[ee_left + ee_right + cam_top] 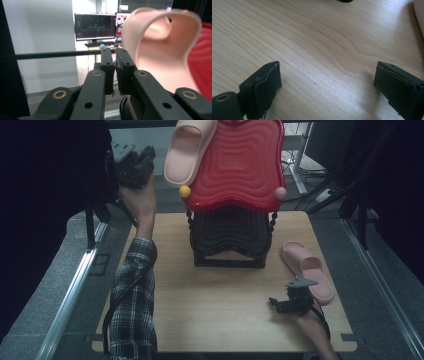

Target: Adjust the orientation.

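Nearest the high camera, a checked sleeve runs up from the bottom edge to the left hand, which holds the left tool raised beside the upper tier of a two-level rack. From the left gripper view its jaws are pressed together with nothing between them, and they point past one pink slipper that rests on the red top shelf, its toe end sticking out over the shelf's near-left corner. The tool is just beside that slipper but not touching it.

So the work looks about half done: one slipper is up on the rack, set down and let go, though it sits tilted and overhanging the edge, so it may want a nudge inward to lie safely.

The second slipper lies flat on the wooden tabletop, to the right of the rack's dark lower tier. The right tool rests low over the tabletop just beside it, near its heel end. In the right gripper view the two fingers stand spread wide over bare wood, and a sliver of the pink slipper peeks in at the upper right corner, clear of the jaws.

What is left, by my reading, is to turn the right tool toward that slipper, pinch its edge, and lift it onto the rack beside the first.
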{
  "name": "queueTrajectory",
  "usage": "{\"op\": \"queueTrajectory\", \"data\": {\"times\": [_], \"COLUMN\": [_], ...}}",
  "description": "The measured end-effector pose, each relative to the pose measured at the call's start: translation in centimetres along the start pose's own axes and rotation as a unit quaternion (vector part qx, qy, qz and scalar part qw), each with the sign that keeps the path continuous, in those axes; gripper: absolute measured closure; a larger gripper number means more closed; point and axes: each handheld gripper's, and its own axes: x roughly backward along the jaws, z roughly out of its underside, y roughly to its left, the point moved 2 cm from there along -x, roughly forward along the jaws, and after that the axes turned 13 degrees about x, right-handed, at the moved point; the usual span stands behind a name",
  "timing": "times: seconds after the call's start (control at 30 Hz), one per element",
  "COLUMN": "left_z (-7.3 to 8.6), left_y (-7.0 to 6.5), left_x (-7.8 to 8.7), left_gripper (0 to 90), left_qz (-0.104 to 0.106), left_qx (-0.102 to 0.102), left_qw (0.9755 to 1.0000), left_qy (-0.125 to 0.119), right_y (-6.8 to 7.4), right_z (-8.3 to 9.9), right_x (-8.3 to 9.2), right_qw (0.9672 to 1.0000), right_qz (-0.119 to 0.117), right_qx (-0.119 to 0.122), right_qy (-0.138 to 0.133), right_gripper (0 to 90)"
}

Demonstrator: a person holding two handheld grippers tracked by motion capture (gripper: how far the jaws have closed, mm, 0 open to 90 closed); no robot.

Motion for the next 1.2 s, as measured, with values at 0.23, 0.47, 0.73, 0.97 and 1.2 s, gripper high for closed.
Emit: {"op": "queueTrajectory", "data": {"times": [0.23, 0.47, 0.73, 0.97, 1.2], "left_z": [3.9, 5.6, 5.9, 5.9, 6.3], "left_y": [2.2, 1.7, 0.3, -0.8, -1.8], "left_x": [1.9, 2.6, 2.3, 1.8, 0.9], "left_gripper": [89.3, 89.5, 89.5, 89.6, 89.6], "left_qz": [0.044, 0.076, 0.096, 0.099, 0.128], "left_qx": [0.022, 0.008, -0.008, -0.004, -0.021], "left_qw": [0.9988, 0.9970, 0.9953, 0.9950, 0.9911], "left_qy": [0.008, 0.013, 0.015, 0.017, 0.030], "right_y": [0.0, 0.0, 0.0, 0.0, 0.0], "right_z": [0.0, 0.0, 0.0, 0.0, 0.0], "right_x": [0.0, 0.0, 0.0, 0.0, 0.0], "right_qw": [1.0000, 1.0000, 1.0000, 1.0000, 1.0000], "right_qz": [0.000, 0.001, 0.001, 0.000, 0.000], "right_qx": [0.000, 0.000, 0.001, 0.001, 0.001], "right_qy": [-0.001, -0.001, -0.001, -0.001, -0.001], "right_gripper": [7.2, 7.2, 7.2, 7.2, 7.2]}}
